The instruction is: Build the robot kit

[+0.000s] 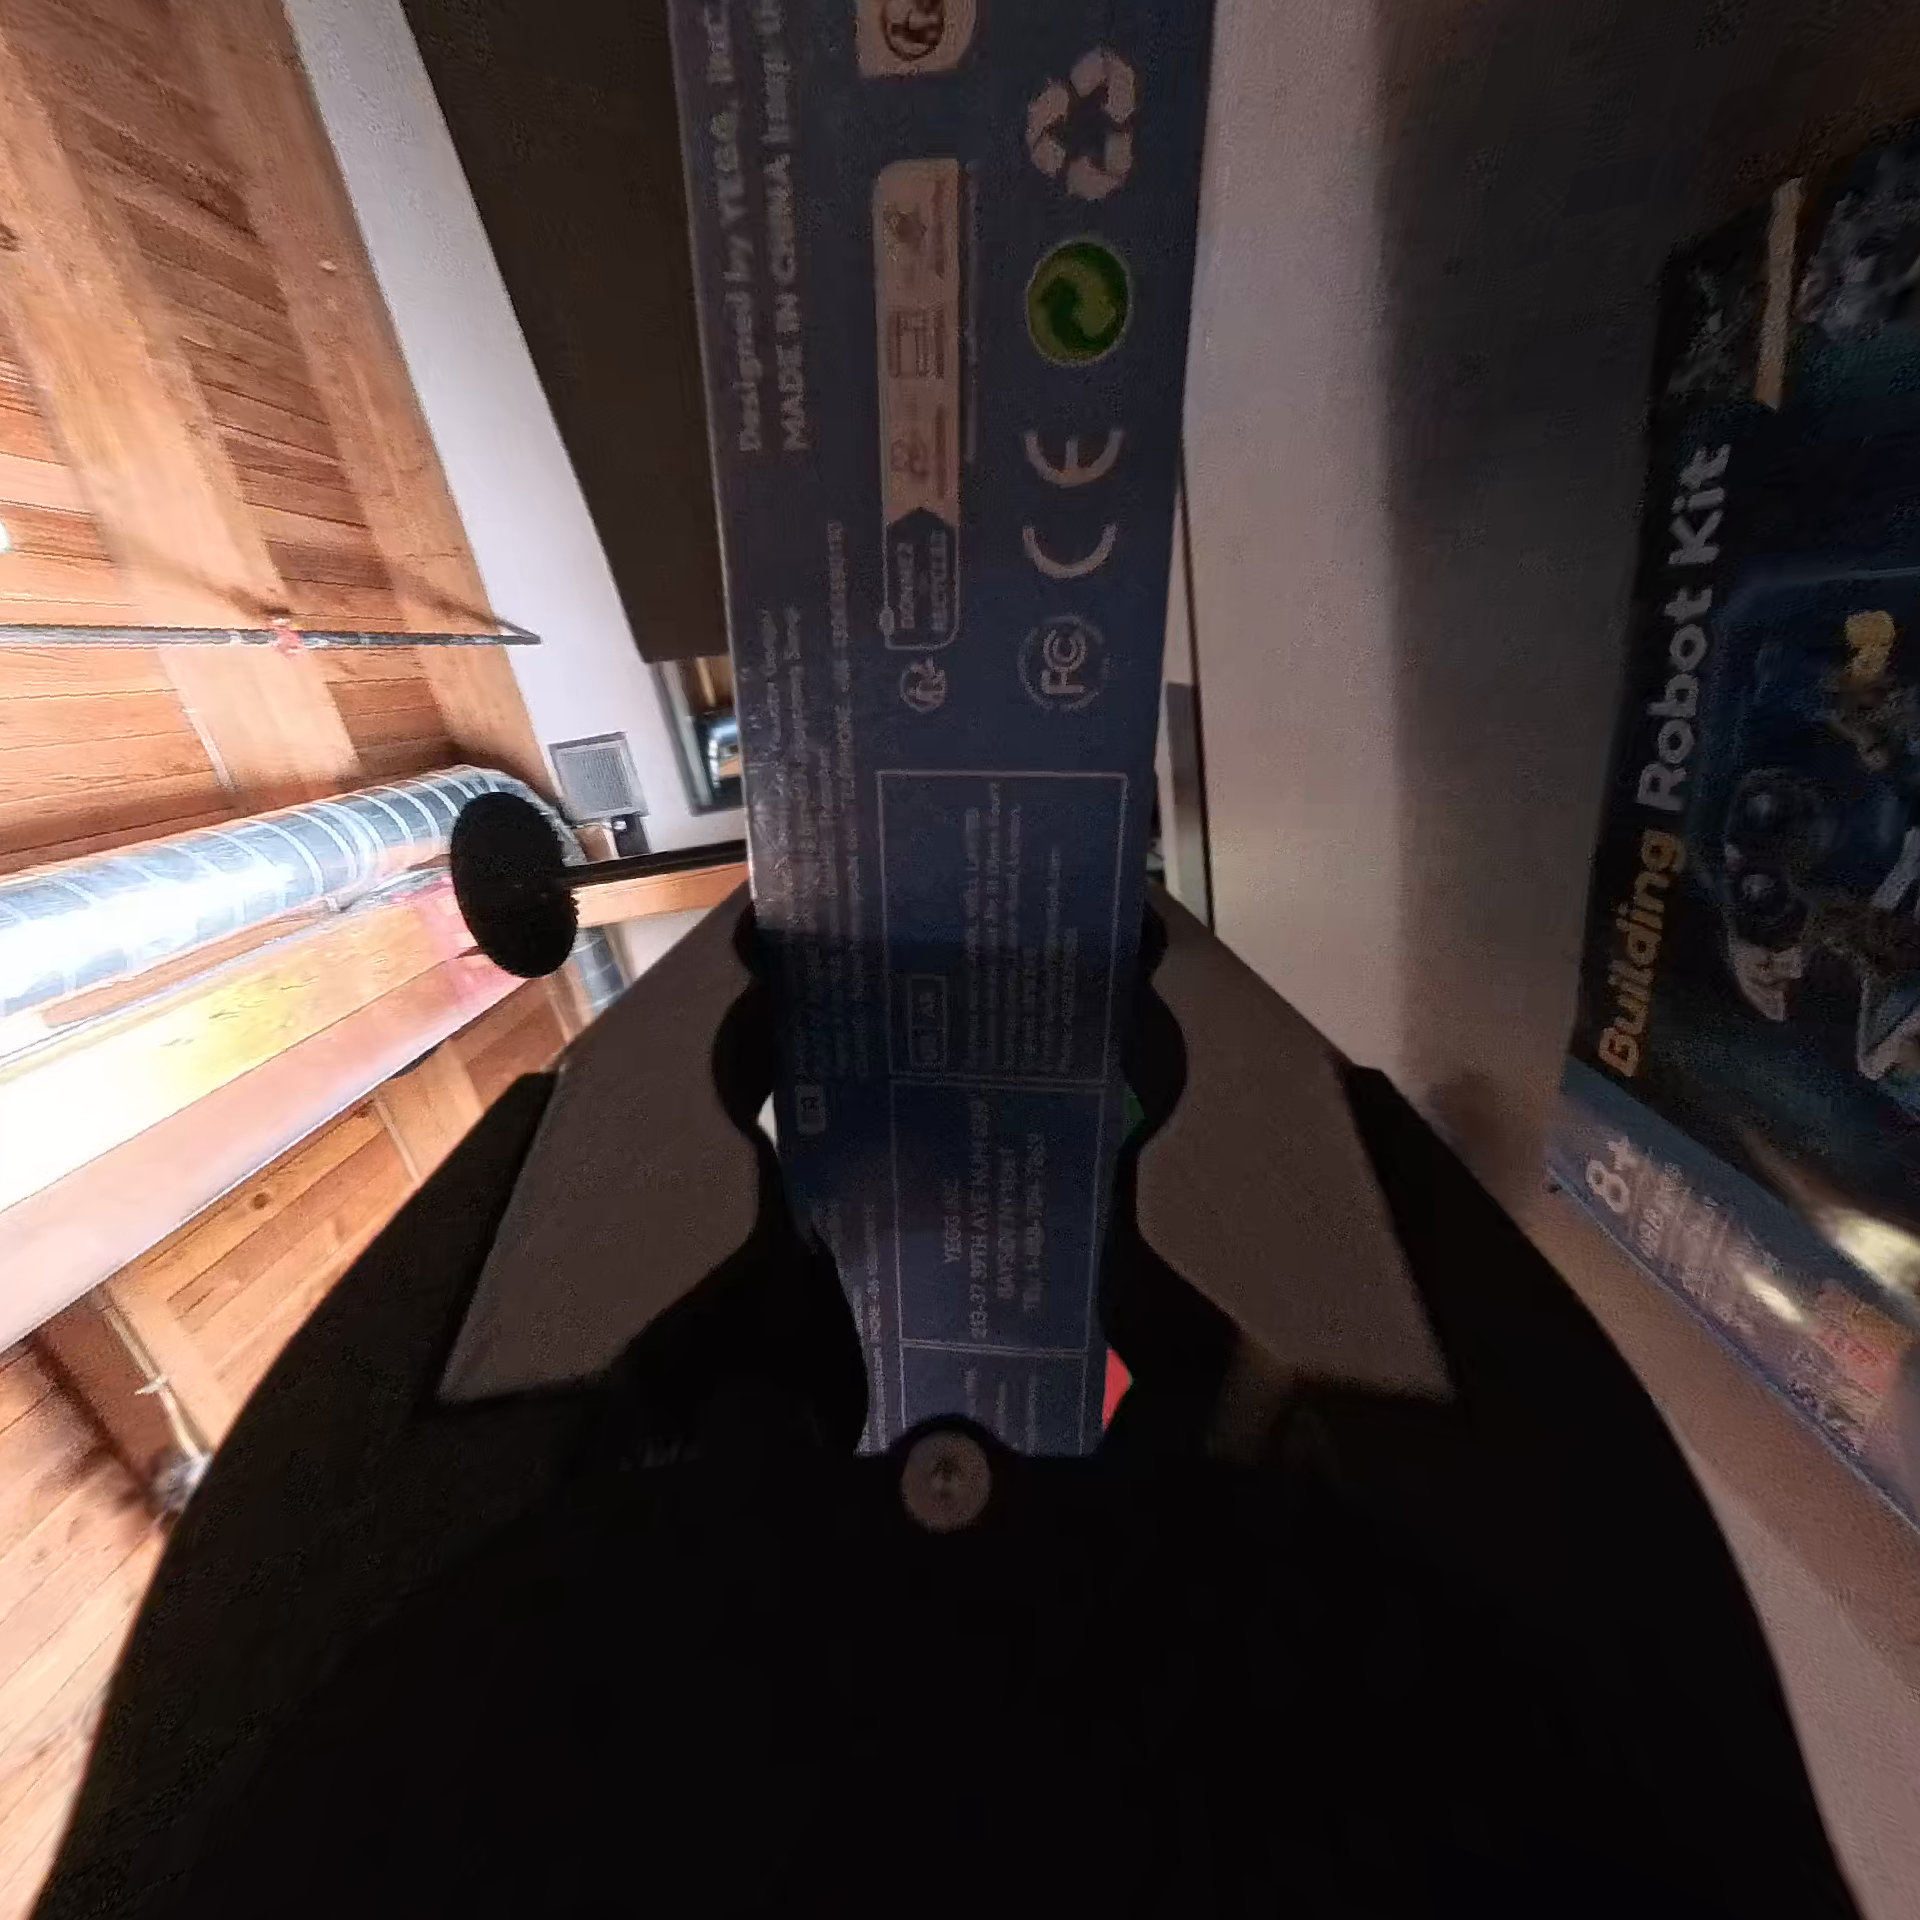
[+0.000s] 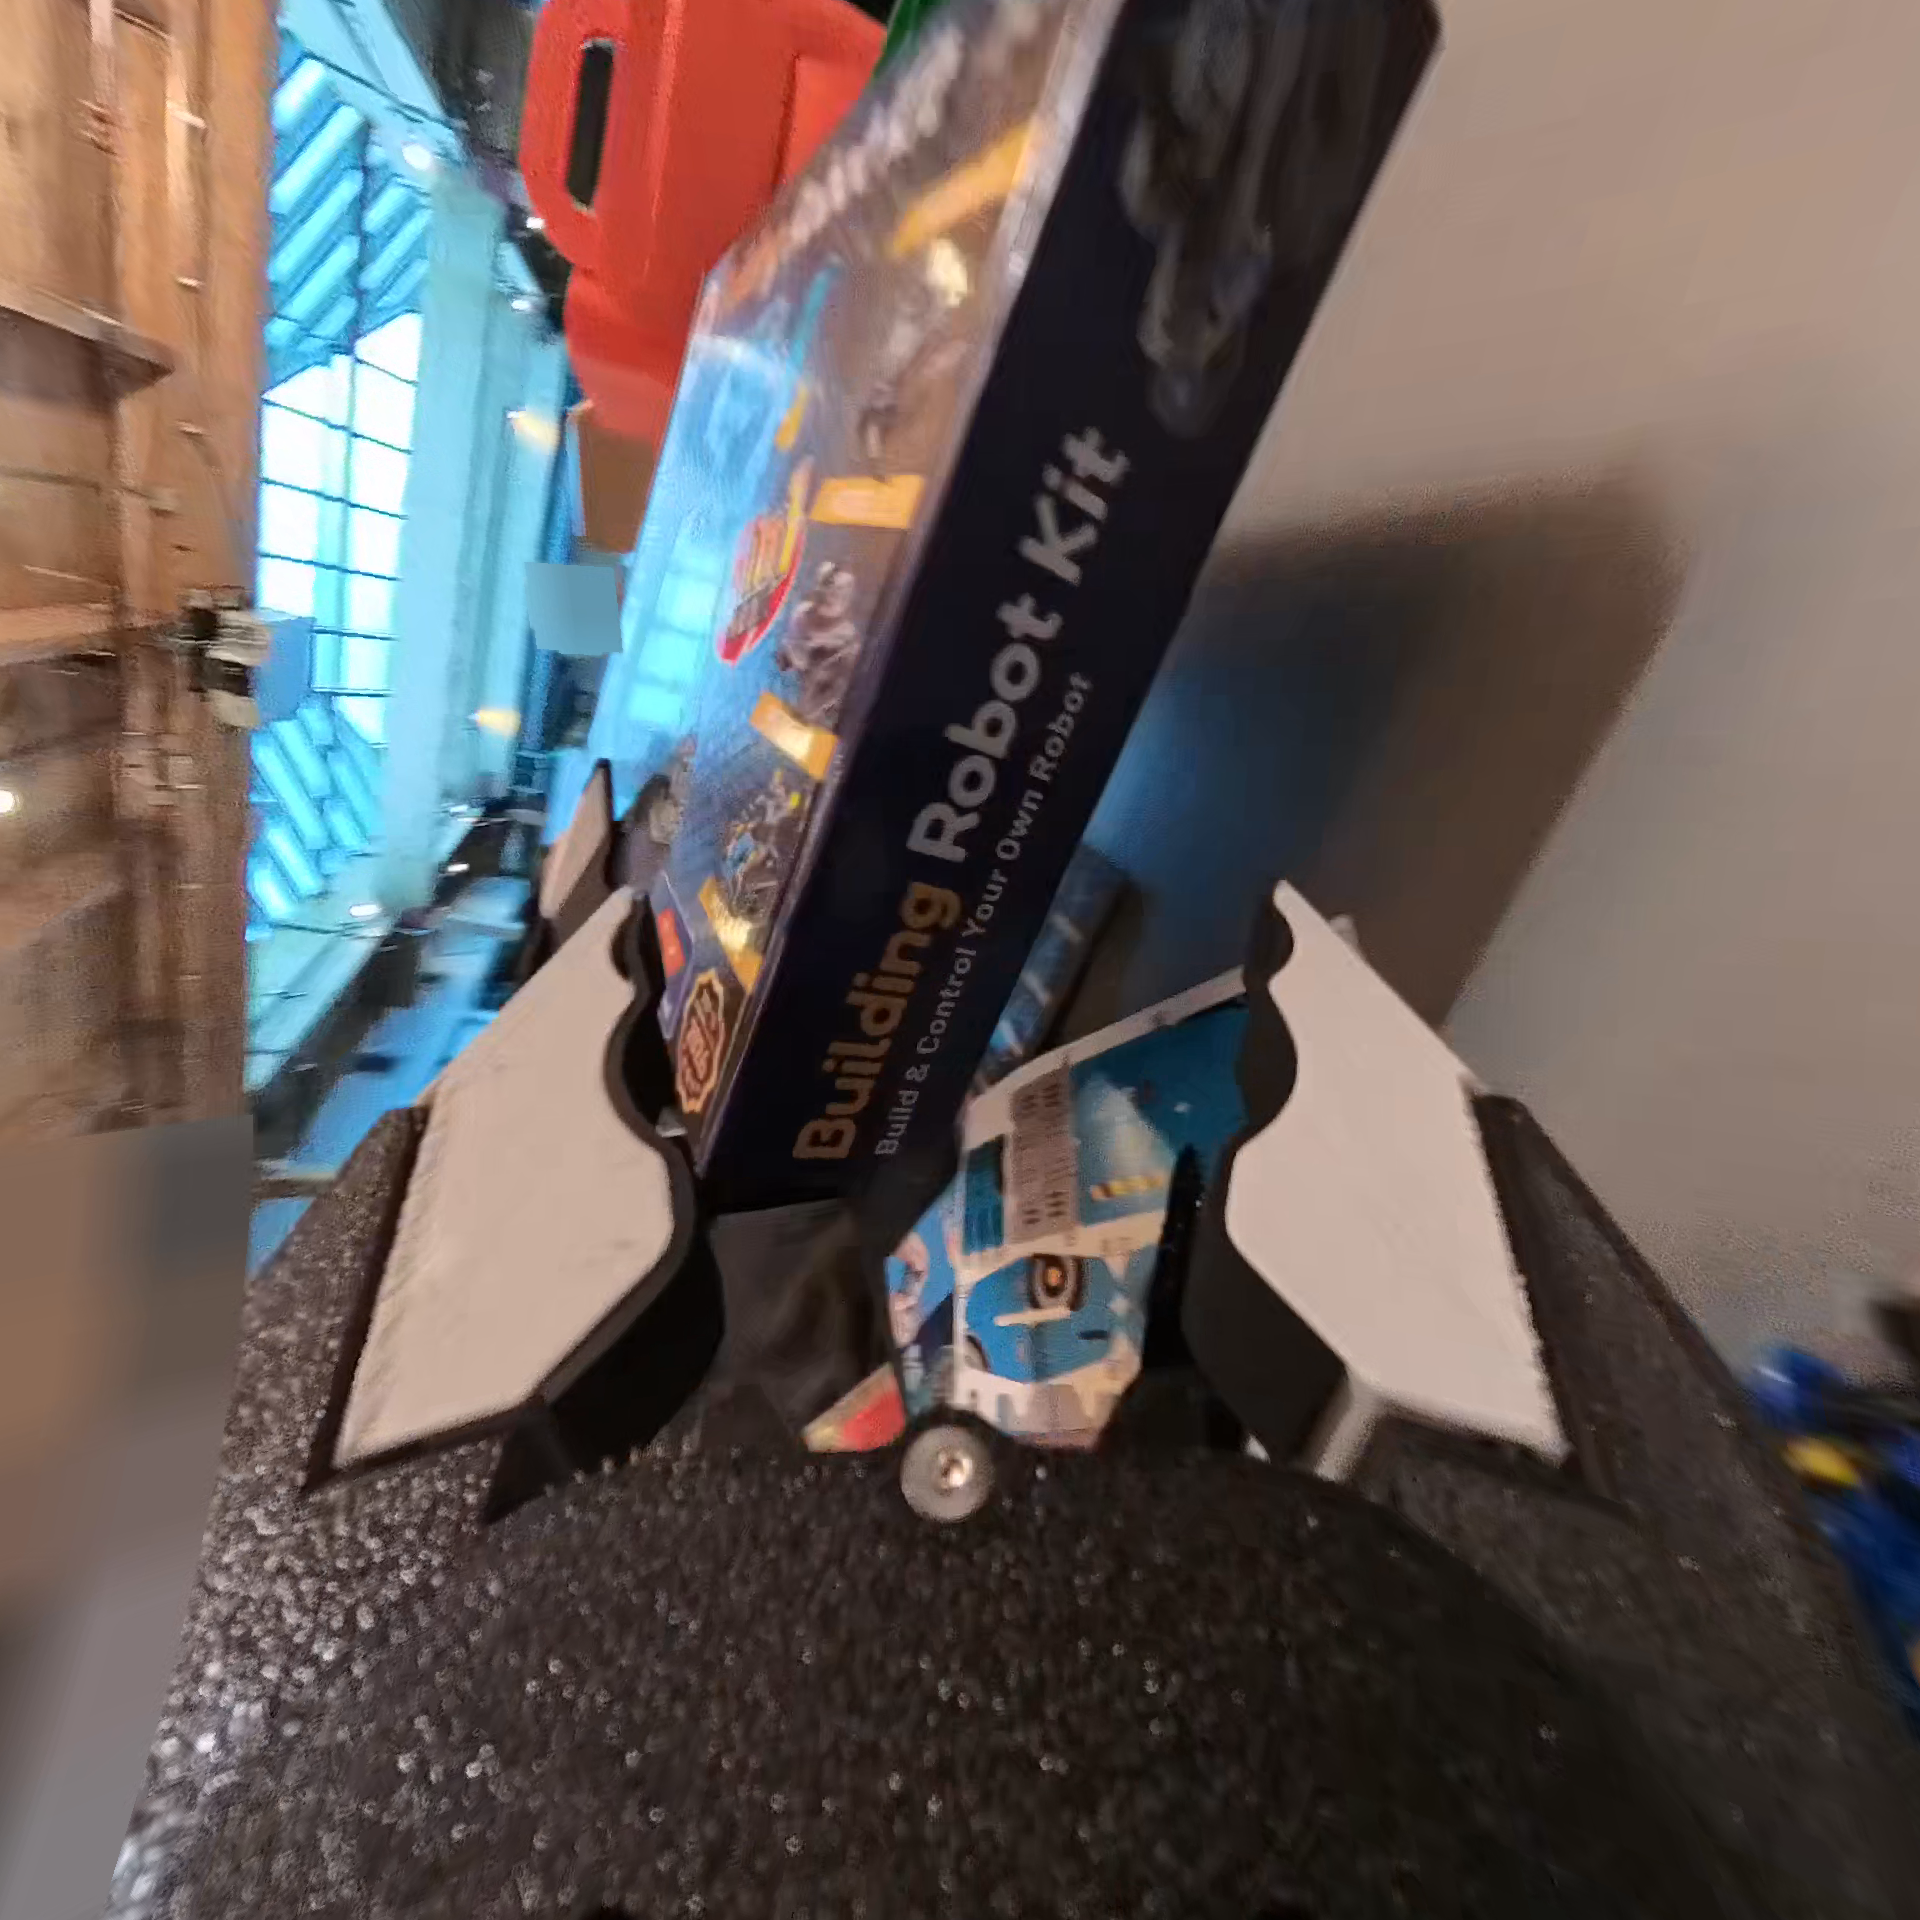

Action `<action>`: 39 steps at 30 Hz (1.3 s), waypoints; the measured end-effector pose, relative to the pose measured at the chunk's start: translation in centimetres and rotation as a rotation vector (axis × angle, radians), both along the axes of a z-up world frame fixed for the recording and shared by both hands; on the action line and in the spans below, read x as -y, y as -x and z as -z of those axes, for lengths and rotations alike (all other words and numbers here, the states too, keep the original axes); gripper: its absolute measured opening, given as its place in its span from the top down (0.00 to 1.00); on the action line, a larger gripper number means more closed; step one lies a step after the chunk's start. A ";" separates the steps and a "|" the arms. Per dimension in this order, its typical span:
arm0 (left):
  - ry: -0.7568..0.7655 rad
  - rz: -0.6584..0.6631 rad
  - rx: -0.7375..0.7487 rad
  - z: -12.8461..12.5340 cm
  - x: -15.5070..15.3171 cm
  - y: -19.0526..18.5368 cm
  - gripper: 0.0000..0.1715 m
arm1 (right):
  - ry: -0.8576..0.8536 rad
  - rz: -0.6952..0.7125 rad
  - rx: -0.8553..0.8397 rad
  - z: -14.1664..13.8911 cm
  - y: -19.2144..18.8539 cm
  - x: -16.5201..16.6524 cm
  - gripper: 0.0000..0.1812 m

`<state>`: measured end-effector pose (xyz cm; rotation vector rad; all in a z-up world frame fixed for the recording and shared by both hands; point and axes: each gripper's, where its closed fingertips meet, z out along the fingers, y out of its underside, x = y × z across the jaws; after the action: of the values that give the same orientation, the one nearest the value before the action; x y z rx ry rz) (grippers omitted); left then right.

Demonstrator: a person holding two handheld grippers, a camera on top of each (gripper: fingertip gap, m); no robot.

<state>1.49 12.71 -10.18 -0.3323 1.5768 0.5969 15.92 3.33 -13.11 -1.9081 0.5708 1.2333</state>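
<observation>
My left gripper [image 1: 951,935] is shut on the narrow edge of a dark blue box [image 1: 935,468] printed with symbols, which runs up and away between the dark fingers [image 1: 623,1164]. A second blue box, a robot kit [image 1: 1745,727], leans on the white surface to the right. In the right wrist view that kit box [image 2: 997,582] stands tilted between the white fingers [image 2: 520,1195] of my right gripper [image 2: 951,914]. Those jaws stand wide apart, with the box's lower corner close to the left finger. A light blue box [image 2: 1081,1226] lies under it, near the right finger.
A white surface [image 2: 1662,416] lies behind the boxes. A red object [image 2: 665,208] sits beyond the kit box. Wooden planks [image 1: 208,416], a silver duct [image 1: 208,894] and a black disc on a rod [image 1: 514,883] are at the left. Blurred blue pieces [image 2: 1860,1455] are at the right edge.
</observation>
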 end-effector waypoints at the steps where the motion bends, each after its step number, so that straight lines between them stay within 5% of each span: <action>1: -0.030 0.022 0.031 -0.3 0.2 0.3 0.62 | -0.009 -0.025 -0.058 -0.2 0.7 -0.3 0.39; 4: -0.108 0.073 0.076 -0.8 1.0 0.6 0.62 | -0.085 -0.135 -0.209 -2.2 3.0 -1.4 0.40; 11: -0.080 0.136 0.075 -0.4 1.2 1.0 0.59 | -0.076 -0.158 -0.113 -2.6 3.0 -4.0 0.60; 16: 0.110 0.080 -0.145 4.2 1.1 2.0 0.50 | -0.189 -0.164 0.215 -3.9 2.4 -4.6 0.61; 20: 0.274 0.186 -0.317 5.4 4.2 4.2 0.54 | -0.243 -0.211 0.439 -4.8 2.7 -4.8 0.61; 24: 0.879 0.188 -0.355 0.8 5.8 5.2 0.52 | -0.391 -0.279 0.581 -5.8 3.7 -3.8 0.61; 27: 1.339 0.277 -0.253 -9.9 4.3 3.9 0.52 | -0.472 -0.308 0.658 -5.9 4.4 -2.8 0.61; 29: 1.450 0.271 -0.327 -14.4 2.4 3.4 0.45 | -0.516 -0.318 0.709 -5.9 4.8 -2.1 0.61; 32: 1.370 0.128 -0.580 -13.8 -0.8 2.3 0.40 | -0.583 -0.326 0.785 -6.0 5.6 -1.0 0.61; 39: 1.365 -0.062 -1.017 -9.7 1.7 1.2 0.46 | -0.628 -0.327 0.871 -5.6 6.6 0.3 0.61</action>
<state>0.34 10.97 -0.46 -1.2110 2.8051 -0.5017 9.27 3.02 -7.49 -1.7703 -0.5428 0.5352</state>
